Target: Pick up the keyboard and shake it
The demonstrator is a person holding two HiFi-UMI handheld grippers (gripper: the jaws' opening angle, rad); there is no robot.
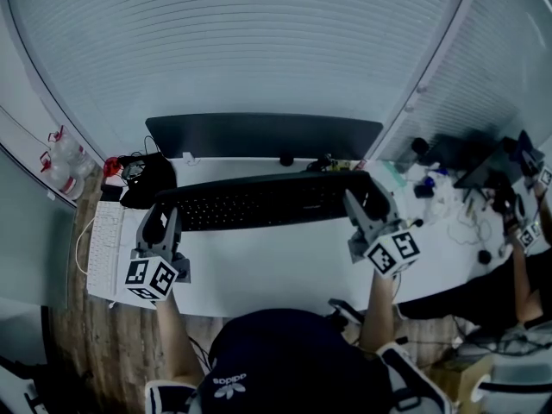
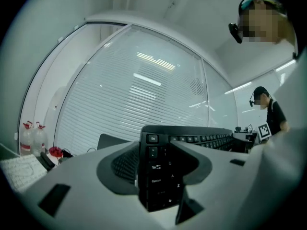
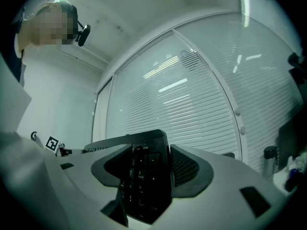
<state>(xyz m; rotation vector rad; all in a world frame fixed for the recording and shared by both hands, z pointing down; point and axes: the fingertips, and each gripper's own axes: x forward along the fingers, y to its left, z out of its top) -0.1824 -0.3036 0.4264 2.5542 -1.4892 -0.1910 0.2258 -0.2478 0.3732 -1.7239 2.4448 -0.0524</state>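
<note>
Now, keyboard (image 1: 259, 198): up over the desk (image 1: 285, 274)
Left gripper (image 1: 160, 214): pinches its Esc end
Right gripper (image 1: 359, 201): pinches its number end
Why: both ends held, so shaking stays even

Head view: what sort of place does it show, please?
Probably an office: a dark monitor on a white desk, a black keyboard, slatted blinds over the glass walls, and another cluttered desk at the right.

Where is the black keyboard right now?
Head view, centre: the black keyboard is held over the white desk, before the monitor, its ends clamped by the left hand-held gripper and the right hand-held gripper.
</note>
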